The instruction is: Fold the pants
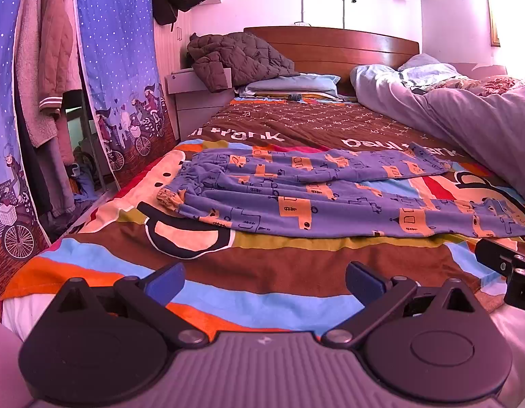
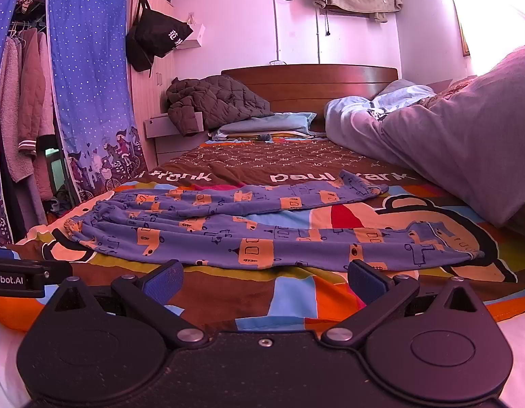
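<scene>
Pants of blue cotton-like fabric with an orange vehicle print (image 1: 296, 200) lie spread on the bed's multicoloured cartoon-print bedspread (image 1: 262, 272), waistband toward the wardrobe side, both legs extending toward the rumpled grey duvet (image 1: 483, 119). The legs are parted in a narrow V, with the near leg closest to the cameras.

Left hand-held gripper (image 1: 264, 282): jaws fully apart, nothing between them, aimed at the bedspread short of the waistband end. Right hand-held gripper (image 2: 264, 280): jaws fully apart, empty, positioned just short of the near leg, toward its cuff end.

Step in hand, as judged: approach before the first grasp; no fold is made yet.

Next move, as judged: advance each gripper to the near edge of the garment, one at the waistband, one at the cuff. Each grip should pinch the pants only, not the bedspread beneath. Then carry the near leg over onto the far leg, keeping both ends level.
</scene>
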Motion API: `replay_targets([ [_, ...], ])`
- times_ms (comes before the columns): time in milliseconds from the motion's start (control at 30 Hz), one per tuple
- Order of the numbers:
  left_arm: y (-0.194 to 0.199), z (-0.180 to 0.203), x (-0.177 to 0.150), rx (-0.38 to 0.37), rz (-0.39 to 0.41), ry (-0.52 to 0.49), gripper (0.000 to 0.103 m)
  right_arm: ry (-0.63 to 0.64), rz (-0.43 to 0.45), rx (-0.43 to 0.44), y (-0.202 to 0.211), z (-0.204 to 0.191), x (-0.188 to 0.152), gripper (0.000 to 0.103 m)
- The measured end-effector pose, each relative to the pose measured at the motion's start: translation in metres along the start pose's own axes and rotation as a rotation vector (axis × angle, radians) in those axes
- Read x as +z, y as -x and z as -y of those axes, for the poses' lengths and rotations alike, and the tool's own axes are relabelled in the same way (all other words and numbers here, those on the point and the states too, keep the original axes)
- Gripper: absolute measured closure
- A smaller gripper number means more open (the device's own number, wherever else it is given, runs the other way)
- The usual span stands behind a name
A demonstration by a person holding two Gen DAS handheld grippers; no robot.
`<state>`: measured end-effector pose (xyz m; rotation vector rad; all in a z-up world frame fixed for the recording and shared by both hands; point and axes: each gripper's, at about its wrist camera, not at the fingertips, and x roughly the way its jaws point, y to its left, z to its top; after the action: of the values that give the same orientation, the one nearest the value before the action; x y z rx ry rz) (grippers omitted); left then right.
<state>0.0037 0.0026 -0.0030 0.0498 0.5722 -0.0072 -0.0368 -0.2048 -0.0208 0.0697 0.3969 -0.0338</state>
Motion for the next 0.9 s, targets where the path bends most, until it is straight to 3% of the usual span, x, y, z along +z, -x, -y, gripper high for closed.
replay_targets([
  [900, -0.0009, -0.0057, 0.0012, -0.002, -0.014, 0.043, 0.000, 0.001, -0.004, -0.004, -0.0009, -0.0002, -0.0003, 0.001],
])
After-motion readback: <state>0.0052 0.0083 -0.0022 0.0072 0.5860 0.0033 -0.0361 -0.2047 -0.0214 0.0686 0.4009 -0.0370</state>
